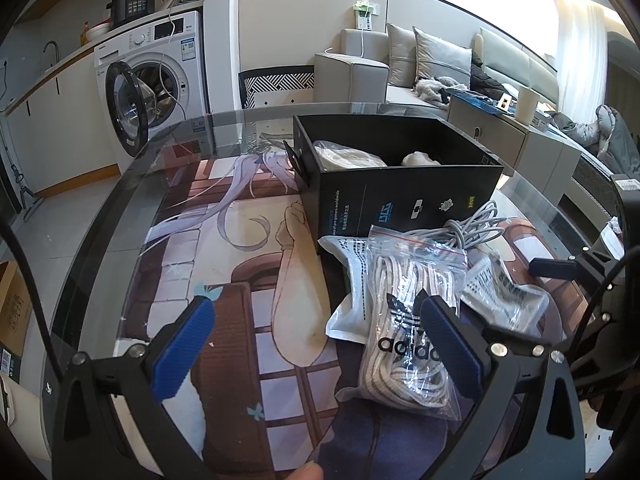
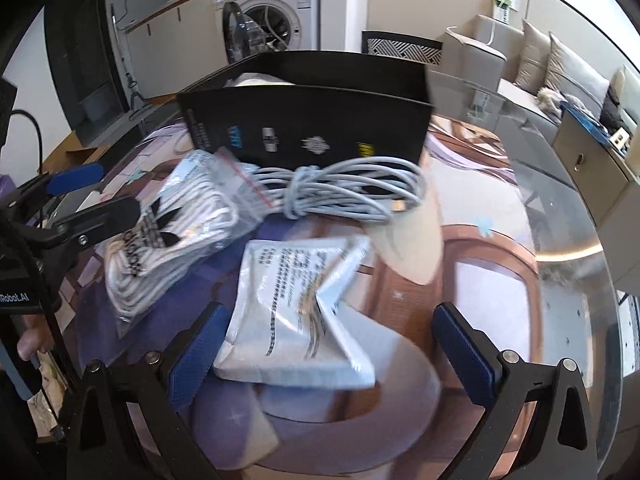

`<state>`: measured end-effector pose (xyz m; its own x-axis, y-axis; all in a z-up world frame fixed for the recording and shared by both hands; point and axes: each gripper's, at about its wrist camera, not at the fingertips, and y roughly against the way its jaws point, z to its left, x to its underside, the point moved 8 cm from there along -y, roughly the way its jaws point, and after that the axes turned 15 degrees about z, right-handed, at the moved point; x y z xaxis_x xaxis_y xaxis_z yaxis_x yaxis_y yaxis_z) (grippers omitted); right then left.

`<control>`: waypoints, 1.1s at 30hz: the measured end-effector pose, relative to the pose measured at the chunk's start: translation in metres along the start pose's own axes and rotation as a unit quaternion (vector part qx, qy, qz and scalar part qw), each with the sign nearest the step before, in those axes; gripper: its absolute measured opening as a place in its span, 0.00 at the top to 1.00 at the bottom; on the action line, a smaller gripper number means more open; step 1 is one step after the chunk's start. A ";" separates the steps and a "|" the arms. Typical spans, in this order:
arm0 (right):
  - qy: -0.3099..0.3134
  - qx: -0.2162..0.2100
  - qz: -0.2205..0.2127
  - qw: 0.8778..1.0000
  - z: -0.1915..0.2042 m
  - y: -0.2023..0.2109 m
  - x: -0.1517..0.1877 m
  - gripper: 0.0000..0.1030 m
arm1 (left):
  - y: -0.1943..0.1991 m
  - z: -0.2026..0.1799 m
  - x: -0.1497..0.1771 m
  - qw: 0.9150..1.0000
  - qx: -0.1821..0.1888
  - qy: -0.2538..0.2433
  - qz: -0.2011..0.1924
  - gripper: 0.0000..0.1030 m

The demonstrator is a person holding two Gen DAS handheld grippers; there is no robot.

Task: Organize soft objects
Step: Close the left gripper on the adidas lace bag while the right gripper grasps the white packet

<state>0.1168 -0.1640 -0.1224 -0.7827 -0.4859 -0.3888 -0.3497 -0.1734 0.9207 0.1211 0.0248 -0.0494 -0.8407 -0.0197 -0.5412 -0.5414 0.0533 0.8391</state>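
Glass covers the round table (image 1: 132,184), with an anime-print mat (image 1: 248,280) under it, and a black box (image 1: 400,196) stands open near the middle as the landmark. Far left of the box, against the kitchen wall, a washer (image 1: 156,80) has its door hanging open; a cooker (image 1: 134,0) sits on top of it. Left of the box and nearer the camera, the left gripper (image 1: 316,330) hovers over the mat with its blue pads (image 1: 184,352) wide apart and nothing between them; its right pad overlaps the rope bag in this view. Inside the box lie a bagged pale bundle (image 1: 344,156) and a white lump (image 1: 420,159). Just in front of the box, a zip bag of white rope (image 1: 404,320) with a black logo rests partly on a white pouch (image 1: 348,280). Touching the box's front wall, a grey cable coil (image 1: 472,224) lies across the top of the rope bag. A second white pouch (image 2: 304,312), crumpled and printed, lies in front of the coil, between the fingers of the right gripper (image 2: 332,352), whose jaws are spread wide and not touching it; that view is blurred. Behind the box to the right, a sofa (image 1: 400,72) with cushions and a low cabinet (image 1: 500,132) fill the background.
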 end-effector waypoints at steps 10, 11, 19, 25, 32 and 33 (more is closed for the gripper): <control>0.035 -0.016 -0.017 0.999 0.010 0.005 -0.004 0.29 | -0.001 -0.005 0.001 1.000 0.003 -0.007 0.006 0.00; 0.038 -0.018 -0.019 0.999 0.012 0.007 -0.004 0.40 | -0.002 -0.006 0.001 1.000 0.003 -0.008 0.007 0.00; 0.041 -0.033 -0.031 0.998 0.011 0.014 0.006 0.53 | -0.010 -0.016 0.006 0.999 0.019 -0.020 0.030 0.00; 0.040 -0.040 -0.037 0.998 0.010 0.016 0.007 0.56 | -0.010 -0.030 0.007 0.998 0.030 -0.034 0.038 0.00; 0.032 -0.046 -0.046 0.997 0.005 0.021 0.008 0.64 | -0.013 -0.045 0.010 0.996 0.048 -0.064 0.046 0.14; 0.031 -0.047 -0.046 0.997 0.005 0.021 0.008 0.64 | -0.013 -0.047 0.011 0.995 0.052 -0.068 0.048 0.18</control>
<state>0.1006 -0.1674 -0.1066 -0.7157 -0.5156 -0.4712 -0.3660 -0.2977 0.8817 0.1186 -0.0232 -0.0635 -0.8755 0.1247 -0.4669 -0.4483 0.1511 0.8810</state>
